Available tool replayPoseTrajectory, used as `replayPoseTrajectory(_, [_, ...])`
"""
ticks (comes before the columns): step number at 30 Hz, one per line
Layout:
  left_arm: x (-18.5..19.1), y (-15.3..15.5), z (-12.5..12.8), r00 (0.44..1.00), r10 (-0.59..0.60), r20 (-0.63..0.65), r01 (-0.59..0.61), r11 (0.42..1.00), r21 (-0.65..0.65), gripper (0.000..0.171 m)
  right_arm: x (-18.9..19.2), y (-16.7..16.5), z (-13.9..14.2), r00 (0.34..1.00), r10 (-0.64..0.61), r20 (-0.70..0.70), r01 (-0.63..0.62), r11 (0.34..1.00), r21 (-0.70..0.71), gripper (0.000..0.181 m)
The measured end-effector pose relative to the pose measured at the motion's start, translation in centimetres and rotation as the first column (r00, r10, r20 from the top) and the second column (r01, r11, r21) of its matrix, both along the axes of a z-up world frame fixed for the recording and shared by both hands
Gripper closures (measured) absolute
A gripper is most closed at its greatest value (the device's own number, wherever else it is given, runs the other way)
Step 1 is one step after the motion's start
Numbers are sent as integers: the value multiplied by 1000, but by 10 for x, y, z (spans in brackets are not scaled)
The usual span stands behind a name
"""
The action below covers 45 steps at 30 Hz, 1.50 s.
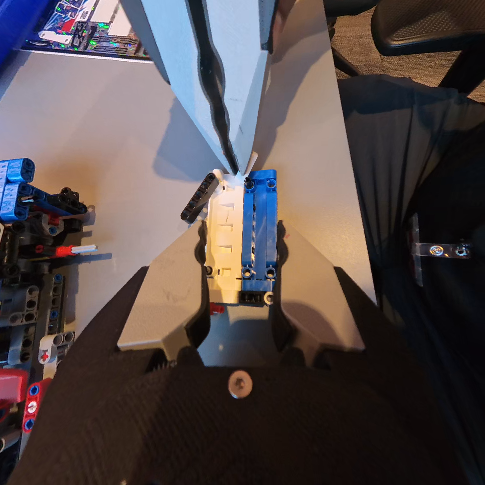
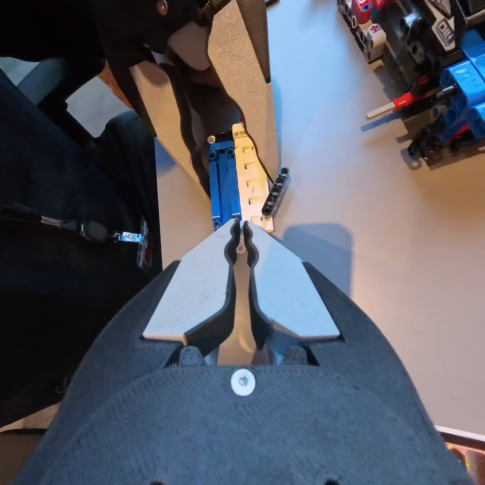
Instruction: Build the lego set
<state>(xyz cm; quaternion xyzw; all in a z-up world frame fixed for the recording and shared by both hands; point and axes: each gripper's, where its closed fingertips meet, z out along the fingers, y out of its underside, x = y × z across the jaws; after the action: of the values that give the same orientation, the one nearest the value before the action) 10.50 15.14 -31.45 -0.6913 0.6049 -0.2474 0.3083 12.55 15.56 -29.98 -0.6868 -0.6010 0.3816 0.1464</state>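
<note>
left gripper (image 1: 240,231): jaws clamp the blue-and-white assembly (image 1: 244,236) on the desk (image 1: 105,131); right gripper (image 2: 242,225): jaws pinch a small grey pin (image 2: 241,245) at its far end | left view alone shows the booklet (image 1: 86,29)

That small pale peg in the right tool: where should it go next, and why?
Probably a short push forward into the panel's near end. The right tool pinches the peg right at that end, while the left tool clamps the panel steady on the table.

A black office chair (image 1: 425,29) stands beside the pale table (image 1: 91,126).
</note>
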Motion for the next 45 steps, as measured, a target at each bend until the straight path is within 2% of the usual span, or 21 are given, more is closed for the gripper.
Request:
replayPoseTrajectory(5, [0, 0, 0, 1000, 0, 0, 0, 1000, -1, 120, 6, -1, -1, 999, -37, 6, 36, 997, 66, 180])
replayPoseTrajectory(9, [0, 1, 0, 1000, 5, -1, -5, 1000, 1, 120, 17, -4, -11, 997, -43, 70, 29, 982, 188, 175])
replayPoseTrajectory(14, [0, 2, 0, 1000, 9, -11, -10, 1000, -12, 120, 21, -8, -8, 997, -24, 80, -8, 922, 387, 177])
replayPoseTrajectory(19, [1, 1, 0, 1000, 12, -21, -13, 1000, -9, 121, 28, -13, -5, 991, 13, 131, -76, 868, 491, 177])
replayPoseTrajectory(29, [3, 0, 1, 999, 4, -33, -4, 1000, 8, 121, 30, -10, -9, 969, -76, 234, -55, 860, 507, 175])
replayPoseTrajectory(36, [1, 0, 1, 999, 7, -35, -7, 1000, 3, 121, 31, -11, -13, 957, -83, 277, -74, 857, 511, 178])
replayPoseTrajectory(43, [0, 0, 0, 999, 15, -30, -15, 1000, -13, 120, 28, -10, -13, 976, -94, 196, 5, 912, 410, 178])
replayPoseTrajectory(45, [0, 0, 0, 1000, 15, -27, -16, 1000, -16, 121, 27, -10, -13, 980, -77, 183, -8, 907, 421, 178])
